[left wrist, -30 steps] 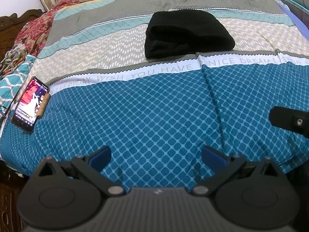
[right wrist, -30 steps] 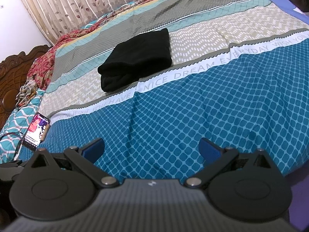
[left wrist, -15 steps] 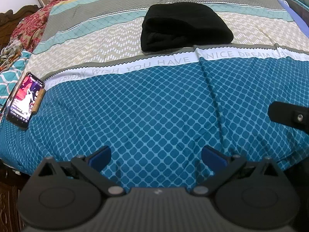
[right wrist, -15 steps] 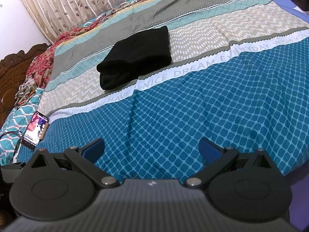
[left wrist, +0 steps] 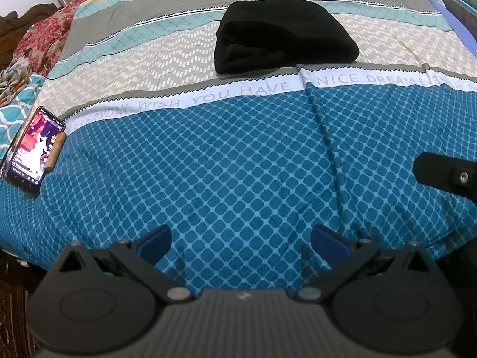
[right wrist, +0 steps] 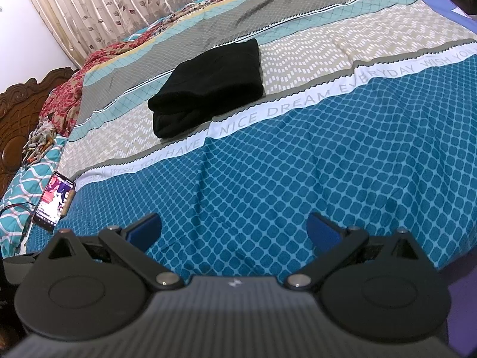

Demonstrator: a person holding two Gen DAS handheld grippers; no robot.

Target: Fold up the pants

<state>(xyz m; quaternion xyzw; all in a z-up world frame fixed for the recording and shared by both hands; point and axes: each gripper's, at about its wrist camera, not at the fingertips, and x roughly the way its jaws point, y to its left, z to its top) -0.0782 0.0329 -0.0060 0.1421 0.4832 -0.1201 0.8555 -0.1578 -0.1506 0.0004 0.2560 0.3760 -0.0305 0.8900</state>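
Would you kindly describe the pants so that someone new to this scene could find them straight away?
Start from the bed with its striped, patterned bedspread and find the white band printed with words. Just beyond that band, on the beige stripe, lie the pants as a folded bundle. They are the only plain black thing on the bed; the phone at the edge has a lit screen.

The right claw (left wrist: 447,176) is cut off by the frame edge.
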